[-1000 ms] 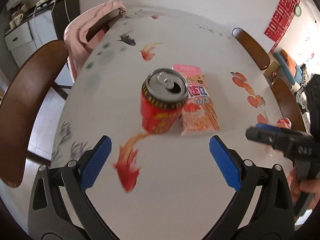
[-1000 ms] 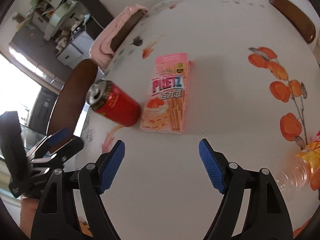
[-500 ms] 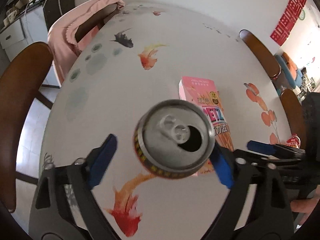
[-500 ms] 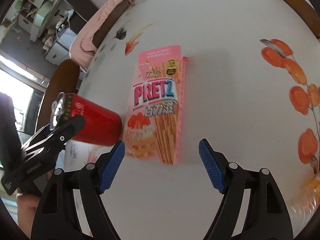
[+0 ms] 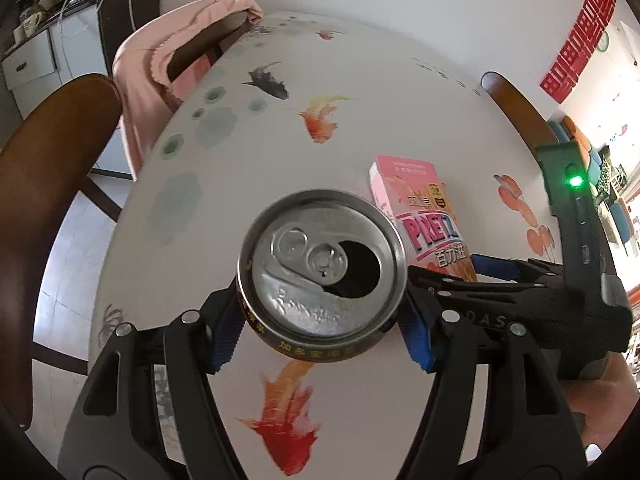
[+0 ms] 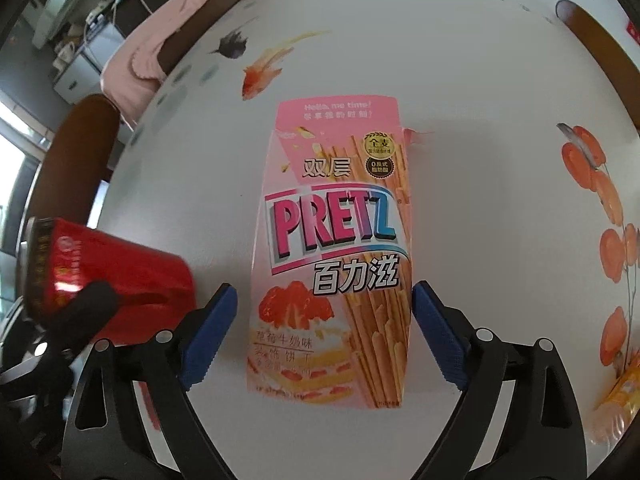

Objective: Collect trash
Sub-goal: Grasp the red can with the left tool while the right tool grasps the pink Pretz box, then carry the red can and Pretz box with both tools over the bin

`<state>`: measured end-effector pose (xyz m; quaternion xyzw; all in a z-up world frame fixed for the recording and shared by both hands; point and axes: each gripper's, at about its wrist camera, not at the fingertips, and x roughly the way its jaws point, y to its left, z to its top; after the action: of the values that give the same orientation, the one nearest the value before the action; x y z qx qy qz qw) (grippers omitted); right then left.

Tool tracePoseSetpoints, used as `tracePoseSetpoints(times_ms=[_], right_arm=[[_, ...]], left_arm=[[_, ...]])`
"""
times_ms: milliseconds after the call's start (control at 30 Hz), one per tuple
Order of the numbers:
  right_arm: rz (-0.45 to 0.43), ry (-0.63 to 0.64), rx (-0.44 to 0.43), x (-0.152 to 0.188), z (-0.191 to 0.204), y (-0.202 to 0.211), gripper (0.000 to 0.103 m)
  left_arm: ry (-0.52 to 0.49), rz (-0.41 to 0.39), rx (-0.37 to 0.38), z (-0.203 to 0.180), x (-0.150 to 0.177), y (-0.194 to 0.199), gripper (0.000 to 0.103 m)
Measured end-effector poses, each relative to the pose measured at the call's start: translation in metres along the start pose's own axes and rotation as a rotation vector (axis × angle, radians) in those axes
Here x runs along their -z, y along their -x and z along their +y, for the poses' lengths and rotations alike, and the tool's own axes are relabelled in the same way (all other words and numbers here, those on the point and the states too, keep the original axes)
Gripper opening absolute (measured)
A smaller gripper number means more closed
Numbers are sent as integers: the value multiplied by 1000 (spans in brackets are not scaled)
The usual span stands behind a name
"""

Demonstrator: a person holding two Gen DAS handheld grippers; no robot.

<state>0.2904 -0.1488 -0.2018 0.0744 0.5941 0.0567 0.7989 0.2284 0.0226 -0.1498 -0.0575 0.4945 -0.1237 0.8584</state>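
From my left wrist camera, my left claw is closed on the can — a blue pad presses each side of it just under the rim. The can's silver top faces the lens, tab up and mouth open, with a dark band of gold lettering below the rim. Beyond it the box lies flat on the table, pink, with PRETZ printed across it. My right claw reaches in from the right side, its black frame near the box's lower end, a green light glowing on its body. Two brown chairs stand at the table's left, the farther one draped in pink cloth.

From my right wrist camera, my right claw stands wide, its blue pads either side of the box's lower half; whether they touch the cardboard I cannot tell. The box lies face up, its top flap open at the far end. At left the red can shows on its side in the frame, with a black finger of my left claw across it. Orange leaves are painted on the table at right — a bottle sits at that edge, blurred.
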Motion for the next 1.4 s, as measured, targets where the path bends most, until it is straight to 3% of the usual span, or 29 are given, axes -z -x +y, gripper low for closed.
tracePoseSetpoints(times_ms=[367, 600, 833, 1067, 1400], right_arm=[[-1, 68, 37, 6, 5, -9, 85], [12, 109, -18, 8, 7, 0, 84], [-21, 176, -119, 14, 40, 35, 84], [-21, 308, -284, 40, 121, 68, 84], [130, 576, -528, 153, 285, 74, 84]], left_arm=[[22, -9, 2, 13, 7, 10, 64], [50, -38, -24, 26, 15, 32, 64], [127, -91, -84, 54, 39, 78, 64], [240, -140, -181, 96, 98, 145, 64], [498, -136, -379, 194, 248, 245, 64]])
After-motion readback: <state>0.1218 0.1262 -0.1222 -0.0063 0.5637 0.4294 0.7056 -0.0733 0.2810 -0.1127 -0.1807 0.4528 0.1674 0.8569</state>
